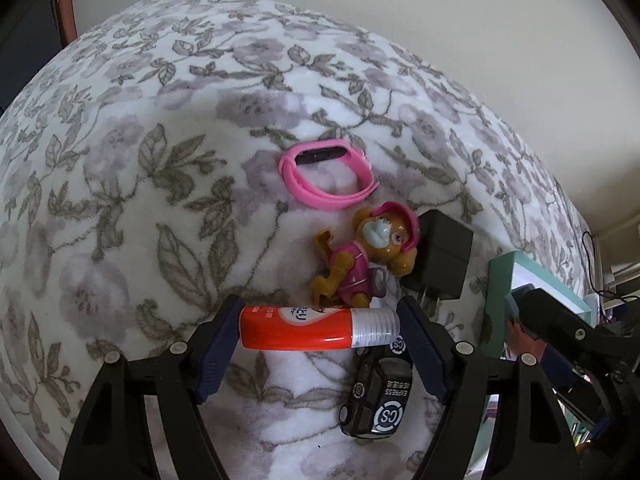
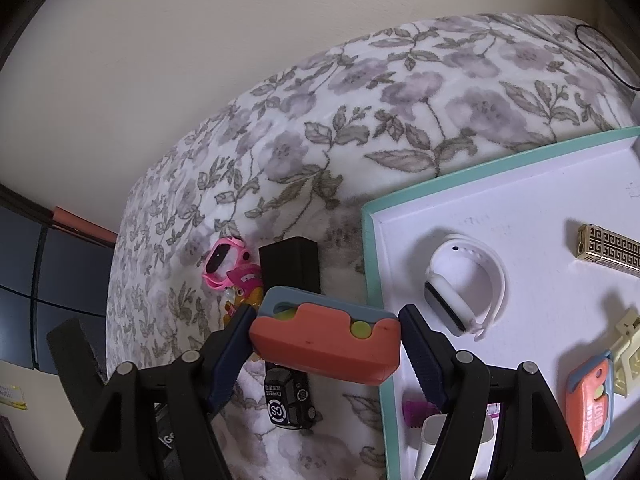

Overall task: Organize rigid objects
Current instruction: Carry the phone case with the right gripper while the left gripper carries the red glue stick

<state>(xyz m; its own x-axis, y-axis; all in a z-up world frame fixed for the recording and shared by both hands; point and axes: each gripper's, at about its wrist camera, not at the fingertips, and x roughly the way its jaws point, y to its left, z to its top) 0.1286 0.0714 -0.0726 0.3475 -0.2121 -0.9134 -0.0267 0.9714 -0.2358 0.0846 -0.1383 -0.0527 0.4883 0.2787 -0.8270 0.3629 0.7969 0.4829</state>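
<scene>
Orange tube (image 1: 316,327) clamped end to end in the left gripper (image 1: 319,334), above the floral blanket (image 1: 160,160), over the toy car (image 1: 378,394) and beside the pup figure (image 1: 360,258). Orange-and-grey case (image 2: 326,334) pinched in the right gripper (image 2: 325,340) at the teal tray's (image 2: 372,264) edge. Risk: lengthwise grip on the tube likely slipping, dropping onto the toys; case possibly catching the tray rim.
</scene>
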